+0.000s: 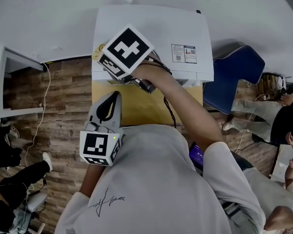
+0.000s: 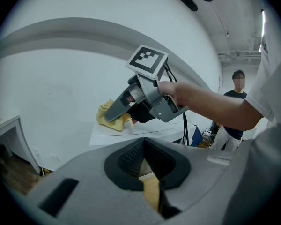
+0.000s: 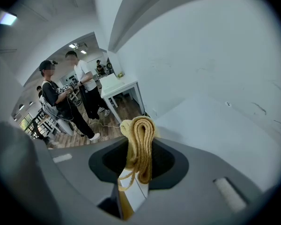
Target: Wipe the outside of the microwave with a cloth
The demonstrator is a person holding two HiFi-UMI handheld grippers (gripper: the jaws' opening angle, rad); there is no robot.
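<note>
The white microwave (image 1: 156, 28) stands against the wall, and I look down on its top. My right gripper (image 1: 103, 57), under its marker cube, is shut on a folded yellow cloth (image 1: 95, 54) at the top's left edge. In the left gripper view the cloth (image 2: 107, 119) rests on the microwave's top (image 2: 145, 130) below the right gripper (image 2: 113, 111). The right gripper view shows the cloth (image 3: 139, 135) bunched between the jaws of the right gripper (image 3: 139, 146), with the white microwave (image 3: 215, 121) beside it. My left gripper (image 1: 115, 95) hangs shut and empty in front of the microwave, over the yellowish stand (image 1: 141, 108).
A white table (image 1: 0, 82) with a trailing cable (image 1: 44, 96) stands at the left. A blue chair (image 1: 234, 74) and seated people (image 1: 263, 111) are at the right. More people (image 3: 61, 102) stand beyond a white table (image 3: 119, 86).
</note>
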